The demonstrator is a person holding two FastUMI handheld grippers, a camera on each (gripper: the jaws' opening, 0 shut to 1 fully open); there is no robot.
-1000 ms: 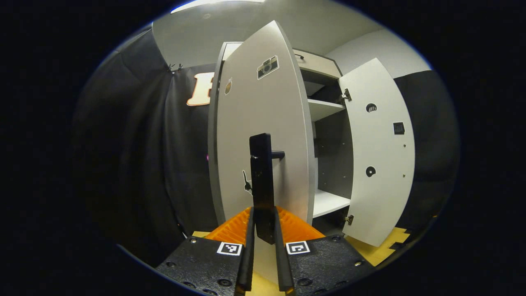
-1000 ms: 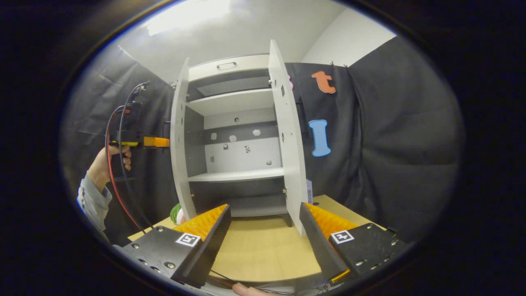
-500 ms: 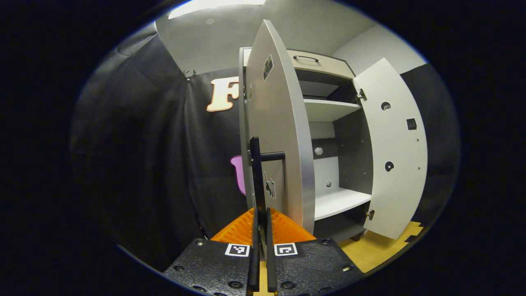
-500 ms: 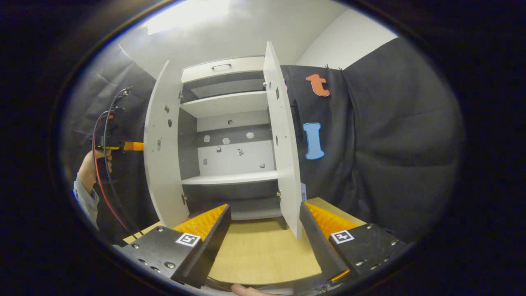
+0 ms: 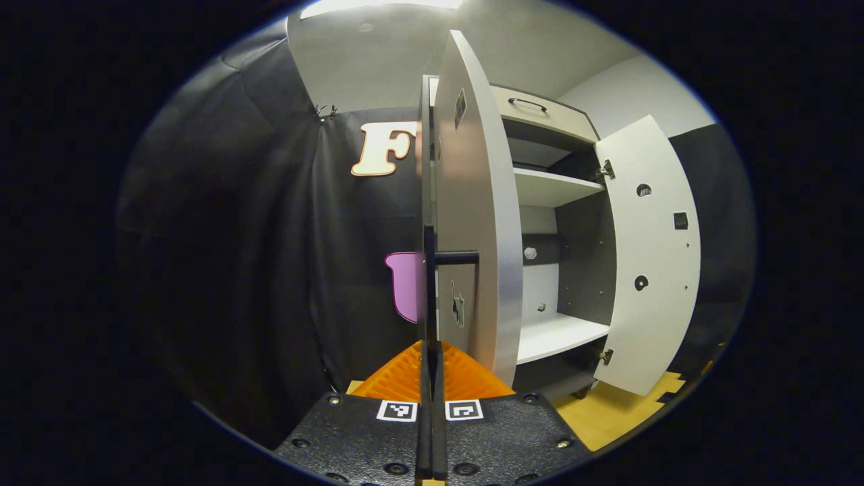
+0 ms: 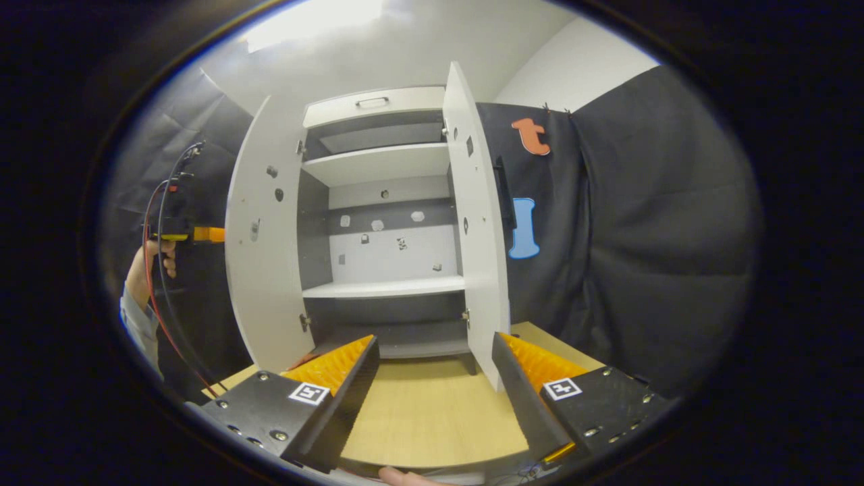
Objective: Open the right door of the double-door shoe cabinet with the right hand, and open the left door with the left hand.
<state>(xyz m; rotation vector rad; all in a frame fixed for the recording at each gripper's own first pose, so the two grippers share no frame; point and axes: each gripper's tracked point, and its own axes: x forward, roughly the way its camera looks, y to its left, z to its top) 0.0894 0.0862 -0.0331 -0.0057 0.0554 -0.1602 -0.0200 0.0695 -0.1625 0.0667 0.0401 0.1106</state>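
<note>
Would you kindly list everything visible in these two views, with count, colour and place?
shoe cabinet: one, white with grey interior, standing on the floor, centre of the right gripper view.
left door: one, white, swung wide open.
right door: one, white, swung open.
left door handle: one, black bar, seen edge-on in the left gripper view.
shelves: two, white, nothing resting on them.
drawer front: one, white, dark handle, cabinet top.
floor: wood-coloured, before the cabinet.
cables: red and black, hanging from the far gripper.
hand: one, far left, holding that gripper.
left gripper: jaws shut on the left door handle.
right gripper: jaws open, holding nothing.
</note>
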